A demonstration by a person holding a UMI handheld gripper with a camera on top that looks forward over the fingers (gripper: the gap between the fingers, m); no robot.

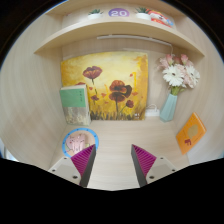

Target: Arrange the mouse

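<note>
My gripper (113, 160) is open and empty, its two magenta pads (83, 160) wide apart above a bare stretch of the light wooden desk (115, 138). No mouse shows in this view. A round pale-blue mat with a cartoon print (80, 140) lies on the desk just ahead of the left finger.
A yellow painting of poppies (104, 87) leans on the back wall. A green book (74, 102) stands to its left, a teal vase of flowers (172, 95) to its right, and an orange card (190, 131) further right. A shelf (115, 30) with small items runs above.
</note>
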